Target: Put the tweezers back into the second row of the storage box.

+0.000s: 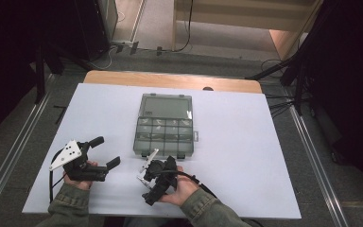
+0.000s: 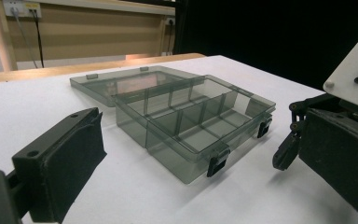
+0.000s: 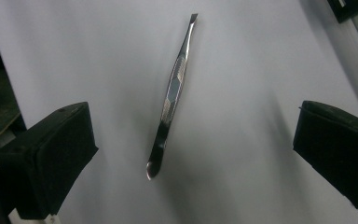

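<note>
My right gripper is spread wide, its matte black padded jaws flanking slim polished steel tweezers lying flat between them. My left gripper gapes too. Just ahead, a smoky translucent compartment box lies open on the smooth white tabletop; grey floor beyond.
</note>
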Demonstrator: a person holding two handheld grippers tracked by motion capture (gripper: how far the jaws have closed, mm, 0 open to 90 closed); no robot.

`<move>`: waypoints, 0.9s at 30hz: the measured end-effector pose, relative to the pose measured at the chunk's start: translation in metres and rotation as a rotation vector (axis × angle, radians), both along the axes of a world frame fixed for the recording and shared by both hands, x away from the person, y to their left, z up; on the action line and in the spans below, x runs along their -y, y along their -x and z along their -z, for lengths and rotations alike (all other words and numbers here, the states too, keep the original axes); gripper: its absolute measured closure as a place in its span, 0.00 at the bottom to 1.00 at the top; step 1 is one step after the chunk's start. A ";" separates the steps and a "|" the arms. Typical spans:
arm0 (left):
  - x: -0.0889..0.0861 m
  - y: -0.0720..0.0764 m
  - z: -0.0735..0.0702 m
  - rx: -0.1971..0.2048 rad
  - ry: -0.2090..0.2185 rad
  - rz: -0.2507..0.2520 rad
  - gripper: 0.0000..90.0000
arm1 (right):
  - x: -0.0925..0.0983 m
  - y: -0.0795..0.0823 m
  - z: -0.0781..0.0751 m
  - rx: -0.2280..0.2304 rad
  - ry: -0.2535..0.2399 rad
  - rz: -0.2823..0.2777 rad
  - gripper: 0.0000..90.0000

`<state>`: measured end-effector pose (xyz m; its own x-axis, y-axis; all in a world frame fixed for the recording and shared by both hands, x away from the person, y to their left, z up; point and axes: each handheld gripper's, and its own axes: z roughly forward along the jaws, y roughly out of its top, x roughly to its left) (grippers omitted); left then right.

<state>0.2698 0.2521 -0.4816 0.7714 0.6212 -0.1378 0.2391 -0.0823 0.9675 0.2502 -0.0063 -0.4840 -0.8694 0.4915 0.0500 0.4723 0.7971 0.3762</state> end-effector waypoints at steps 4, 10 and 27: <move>0.000 0.000 0.000 -0.001 -0.001 0.001 0.00 | -0.010 -0.003 -0.002 -0.009 0.045 0.045 0.15; 0.000 0.000 0.000 -0.001 0.001 0.001 0.00 | -0.026 -0.009 -0.006 -0.069 0.118 0.033 0.38; 0.000 -0.001 0.001 -0.005 0.009 0.006 0.00 | -0.035 -0.005 -0.010 -0.026 0.152 -0.005 0.94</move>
